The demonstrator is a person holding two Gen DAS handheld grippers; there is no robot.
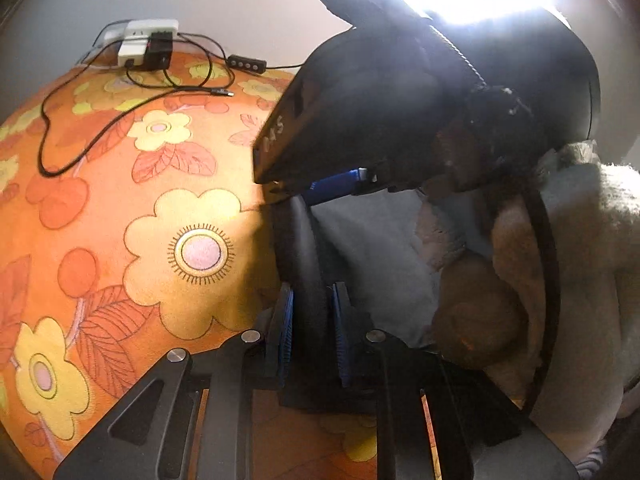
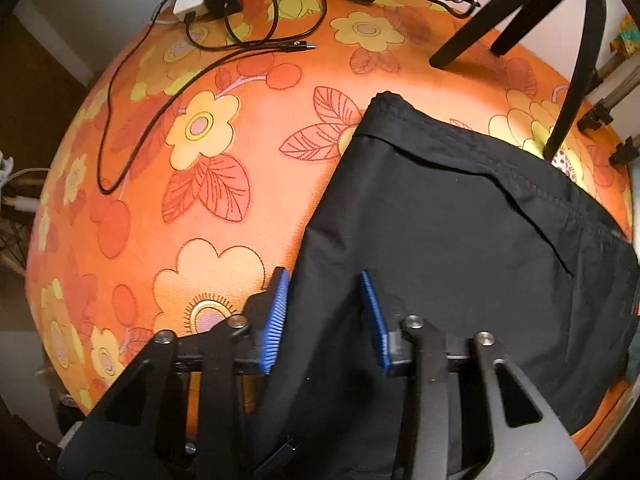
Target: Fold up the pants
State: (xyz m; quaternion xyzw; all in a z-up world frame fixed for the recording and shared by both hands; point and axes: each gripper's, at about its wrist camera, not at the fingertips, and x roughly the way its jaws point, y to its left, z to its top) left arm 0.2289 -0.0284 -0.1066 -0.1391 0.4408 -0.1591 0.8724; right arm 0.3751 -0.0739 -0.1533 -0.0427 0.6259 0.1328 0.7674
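Two grippers work our black pants (image 2: 460,240) on the floral orange cloth (image 2: 208,208). Our left gripper (image 1: 312,320) pinches a fabric fold. Our right gripper (image 2: 324,312) straddles the pants' edge, pads not visibly pressing.

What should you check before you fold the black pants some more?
1. Left gripper pinching the pants: ok, cloth sits tight between the pads.
2. Right gripper gripping: not ok, pads straddle a fold with gaps showing.
3. Pants flat on the cloth: ok at the far hem.
4. Cable away from pants: ok.
5. Black legs beside the hem: cannot tell if they block the fold.
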